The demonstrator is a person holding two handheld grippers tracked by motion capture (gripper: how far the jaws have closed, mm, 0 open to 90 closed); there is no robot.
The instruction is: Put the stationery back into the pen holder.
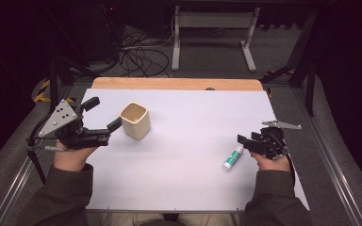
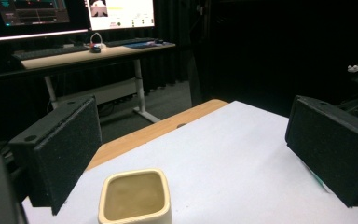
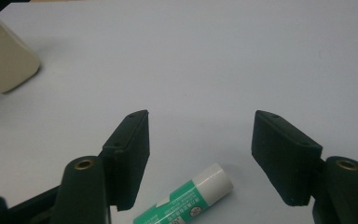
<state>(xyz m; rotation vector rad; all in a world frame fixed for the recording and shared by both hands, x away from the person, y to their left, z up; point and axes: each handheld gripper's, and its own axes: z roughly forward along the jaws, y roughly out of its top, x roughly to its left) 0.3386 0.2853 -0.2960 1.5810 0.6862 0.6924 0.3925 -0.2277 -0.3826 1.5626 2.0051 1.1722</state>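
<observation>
My right gripper (image 3: 200,158) hangs with jaws spread wide over a glue stick (image 3: 186,198) lying flat on the white table (image 1: 188,122). My left gripper (image 1: 102,115), also wide open, sits just beside a cream cup (image 1: 135,120).

The counter (image 1: 184,155) is covered by a matt, pale sheet that looks like paper or plastic; beyond the cup, a strip of smooth, light wood is left bare. The cup (image 1: 135,120) appears as cream ceramic or plastic with a soft sheen. The glue stick (image 1: 232,157), right of the cup, is cased in glossy white and green plastic. The fingers (image 2: 328,151) of the left gripper (image 1: 104,115) are faced with rough, grainy black pads.
</observation>
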